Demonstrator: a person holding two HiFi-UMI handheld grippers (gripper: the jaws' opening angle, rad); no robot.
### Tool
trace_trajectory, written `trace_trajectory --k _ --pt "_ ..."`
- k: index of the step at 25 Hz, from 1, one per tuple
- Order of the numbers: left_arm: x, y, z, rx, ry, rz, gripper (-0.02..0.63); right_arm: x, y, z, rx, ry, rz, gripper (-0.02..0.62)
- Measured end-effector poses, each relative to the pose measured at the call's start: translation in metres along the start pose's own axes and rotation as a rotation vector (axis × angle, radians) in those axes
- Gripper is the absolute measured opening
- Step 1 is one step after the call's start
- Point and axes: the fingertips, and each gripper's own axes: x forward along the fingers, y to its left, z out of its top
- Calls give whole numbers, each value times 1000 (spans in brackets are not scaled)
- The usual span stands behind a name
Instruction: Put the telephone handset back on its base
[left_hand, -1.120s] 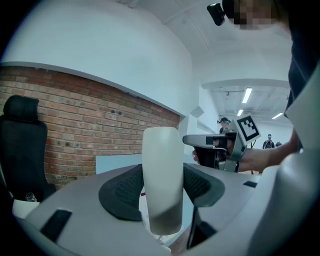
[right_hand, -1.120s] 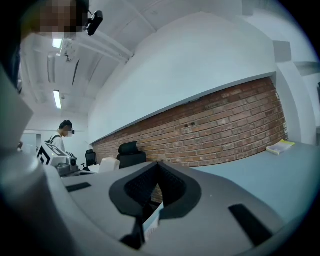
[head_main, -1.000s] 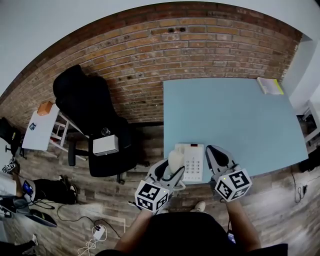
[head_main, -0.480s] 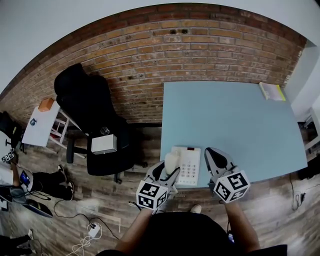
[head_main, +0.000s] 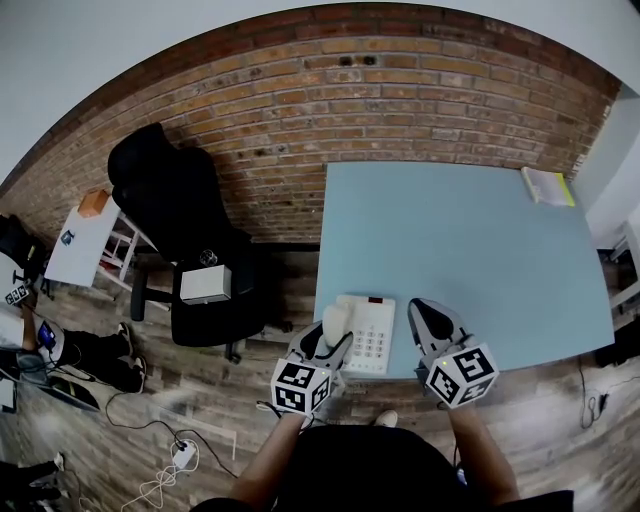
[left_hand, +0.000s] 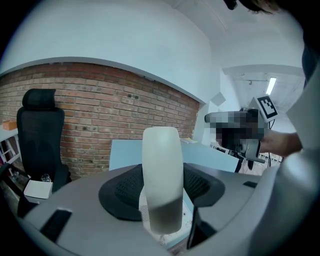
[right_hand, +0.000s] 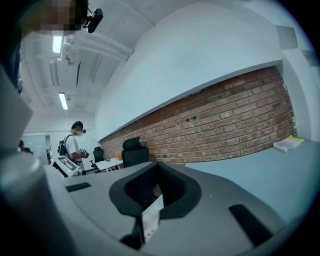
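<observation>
a: what is the left gripper (head_main: 325, 343) doing?

b: its jaws are clamped on the white telephone handset (left_hand: 161, 170), one pad on each flank. the handset stands about upright between them, its rounded end up.

a: and the right gripper (head_main: 424, 313)?

b: its pads are pressed together with nothing between them. it hangs over the near edge of the table, just right of the telephone base (head_main: 373, 335).

a: where is the handset relative to that base?

b: from the head view it sits over the base's left side, beside the keypad. whether it touches the cradle, i cannot tell.

a: where does the base lie?

b: flat on the pale blue table (head_main: 470, 240), at its near left corner, keypad facing up, between the two grippers.

a: anything else on the table?

b: a yellow-edged book (head_main: 548, 187) at the far right corner, well apart from the phone.

a: and round about?

b: a red brick wall (head_main: 380, 90) runs behind the table. left of the table stands a black office chair (head_main: 175, 215) with a white box (head_main: 203, 284) on its seat. further left is a small white side table (head_main: 80, 245). wood-look floor, with cables lying on it at the lower left. in the right gripper view a person (right_hand: 75, 142) stands far off by some desks.
</observation>
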Motion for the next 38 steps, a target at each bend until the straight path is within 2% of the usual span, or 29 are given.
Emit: trace_trajectory --k 9,38 --pt "14 8 -18 -2 46 54 247 0 -10 -6 10 12 12 12" --pt "45 26 -73 -44 177 98 247 -18 -21 -23 17 48 -22 12"
